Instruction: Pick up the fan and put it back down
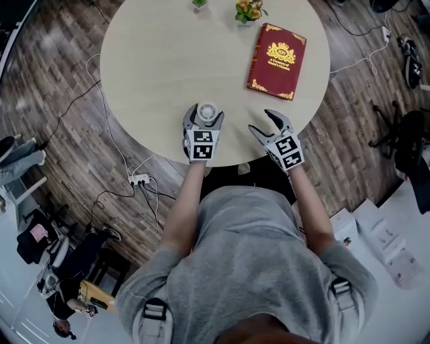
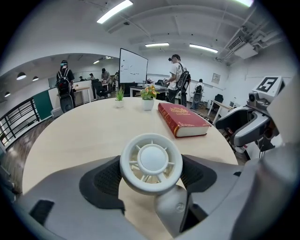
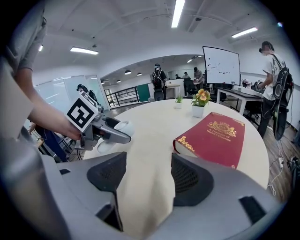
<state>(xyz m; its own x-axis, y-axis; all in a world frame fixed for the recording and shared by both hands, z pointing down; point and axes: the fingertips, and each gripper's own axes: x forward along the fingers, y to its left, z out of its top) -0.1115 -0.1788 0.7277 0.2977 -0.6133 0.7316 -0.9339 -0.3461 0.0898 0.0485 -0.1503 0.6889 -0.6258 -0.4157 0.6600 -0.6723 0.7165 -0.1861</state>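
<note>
Dark wood-plank floor (image 1: pixel 60 121) round pale rd table (image 1: pixel 161 60), whiteboard (image 2: pixel 133 65) far ahead of left gripper (image 1: pixel 205 111), strip lts (image 2: pixel 112 11) overhead.

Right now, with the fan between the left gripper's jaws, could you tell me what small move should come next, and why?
Probably ease the left gripper straight down until the fan stands flat on the table, without opening. Its pads appear pressed on both sides of the fan's ring, and I cannot tell whether the foot is down yet.
</note>
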